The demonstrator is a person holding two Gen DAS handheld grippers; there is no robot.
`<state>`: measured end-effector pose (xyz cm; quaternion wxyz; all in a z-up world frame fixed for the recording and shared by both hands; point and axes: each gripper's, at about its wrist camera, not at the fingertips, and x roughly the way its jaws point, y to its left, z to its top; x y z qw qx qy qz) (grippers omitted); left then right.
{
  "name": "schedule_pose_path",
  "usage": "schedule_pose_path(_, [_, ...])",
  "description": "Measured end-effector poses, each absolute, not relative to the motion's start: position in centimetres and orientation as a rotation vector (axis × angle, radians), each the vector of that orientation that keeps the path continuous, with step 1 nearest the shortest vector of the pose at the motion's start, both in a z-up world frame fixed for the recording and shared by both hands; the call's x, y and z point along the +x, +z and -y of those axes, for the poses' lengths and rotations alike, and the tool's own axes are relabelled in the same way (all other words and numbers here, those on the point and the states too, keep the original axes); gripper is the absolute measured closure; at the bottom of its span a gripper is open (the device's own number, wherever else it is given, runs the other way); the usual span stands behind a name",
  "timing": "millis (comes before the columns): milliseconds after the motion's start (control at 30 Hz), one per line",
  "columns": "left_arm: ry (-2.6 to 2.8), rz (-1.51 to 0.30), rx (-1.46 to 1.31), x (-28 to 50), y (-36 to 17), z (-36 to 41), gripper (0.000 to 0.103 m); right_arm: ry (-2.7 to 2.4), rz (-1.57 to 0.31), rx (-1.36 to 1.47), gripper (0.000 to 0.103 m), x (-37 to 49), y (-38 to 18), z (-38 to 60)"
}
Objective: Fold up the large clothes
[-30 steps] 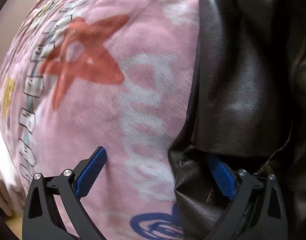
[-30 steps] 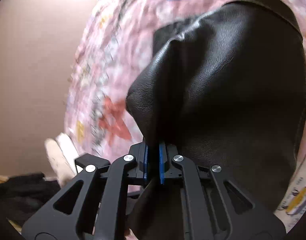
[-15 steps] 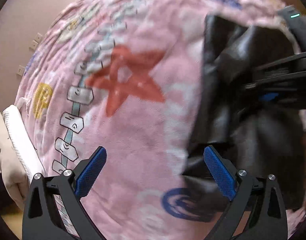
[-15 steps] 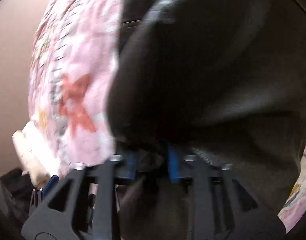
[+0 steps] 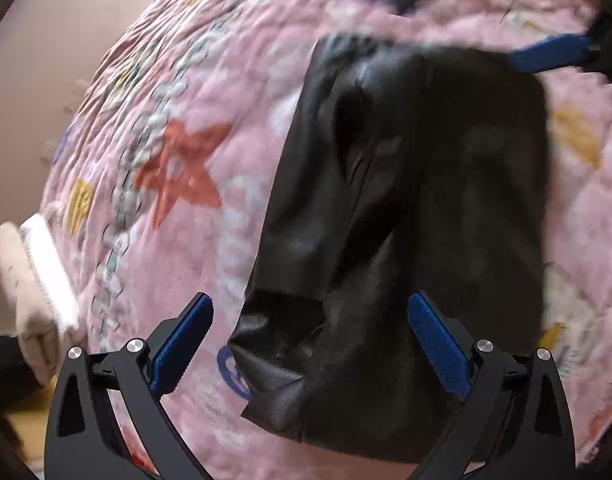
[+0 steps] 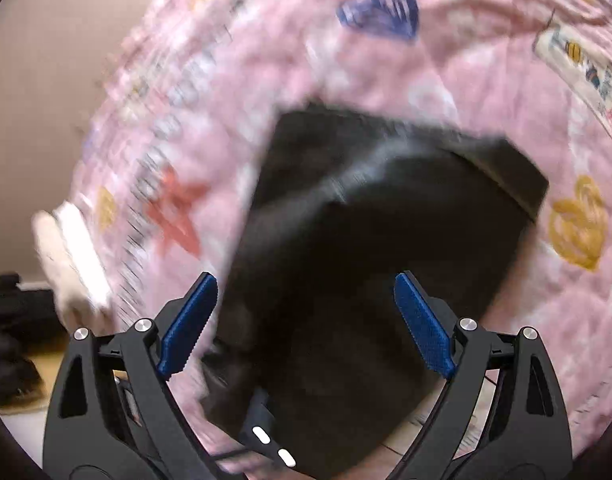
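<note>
My left tool [image 5: 309, 344] hangs spread and empty just above the near corner of the black leather garment [image 5: 405, 220]; my right tool [image 6: 306, 320] is spread too, gripping nothing, over the same near end. The garment lies folded into a compact block, long axis running away from me toward the bed's far edge (the left looks nearer its loose corner, I judge). Under it spreads the pink printed quilt [image 5: 234, 128]. A white cloth [image 5: 38, 280] lies at the bed's left edge, a beige wall [image 5: 58, 52] beyond.
</note>
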<state>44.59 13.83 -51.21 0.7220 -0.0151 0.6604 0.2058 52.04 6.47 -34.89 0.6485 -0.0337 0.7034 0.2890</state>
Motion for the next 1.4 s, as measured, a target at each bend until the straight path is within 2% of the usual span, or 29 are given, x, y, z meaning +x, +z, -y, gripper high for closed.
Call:
schedule_pose_path(167, [0.499, -1.466, -0.033, 42.7, -54.2, -14.9, 0.007, 0.624, -1.722, -0.07, 0.015, 51.1, -42.6, -4.6])
schedule_pose_path(267, [0.489, -1.445, -0.025, 41.6, -54.8, -15.2, 0.006, 0.567, -1.71, 0.007, 0.016, 52.0, -45.3, -4.6])
schedule_pose_path(567, [0.462, -1.391, -0.026, 41.5, -57.3, -15.8, 0.006, 0.363, -1.676, 0.155, 0.016, 54.4, -47.9, -4.6])
schedule_pose_path(667, [0.427, -1.406, -0.028, 42.2, -57.8, -16.3, 0.006, 0.393, -1.639, 0.161, 0.015, 53.8, -47.4, -4.3])
schedule_pose_path(767, [0.375, -1.398, 0.031, 42.6, -57.5, -15.9, 0.006, 0.468, -1.589, 0.283, 0.016, 53.0, -45.7, -1.8])
schedule_pose_path(867, [0.293, -1.374, 0.023, 42.5, -56.4, -16.3, 0.007, 0.531, -1.435, 0.341, 0.016, 50.6, -41.3, 1.6])
schedule_pose_path(967, [0.2, -1.375, -0.102, 42.1, -53.8, -18.4, 0.007, 0.543, -1.165, 0.248, 0.016, 45.9, -34.6, 3.7])
schedule_pose_path(1000, [0.158, -1.383, -0.145, 42.0, -52.8, -19.3, 0.008, 0.529, -1.095, 0.188, 0.019, 44.2, -32.7, 3.9])
schedule_pose_path(1067, [0.098, -1.383, -0.187, 41.6, -50.8, -20.6, 0.008, 0.51, -1.063, 0.117, 0.047, 42.0, -30.5, 3.3])
schedule_pose_path(1100, [0.08, -1.375, -0.19, 41.3, -49.5, -21.2, 0.008, 0.481, -1.07, 0.091, 0.083, 41.1, -29.7, 3.2])
schedule_pose_path(1133, [0.072, -1.367, -0.186, 41.1, -48.6, -21.5, 0.008, 0.472, -1.072, 0.086, 0.097, 40.5, -29.4, 3.4])
schedule_pose_path(1267, [0.066, -1.35, -0.206, 39.7, -45.6, -22.4, 0.008, 0.567, -1.145, 0.092, 0.1, 38.8, -30.7, 1.9])
schedule_pose_path(1400, [0.126, -1.363, -0.227, 38.5, -45.5, -20.6, 0.008, 0.719, -1.223, 0.032, 0.101, 39.3, -33.3, -1.2])
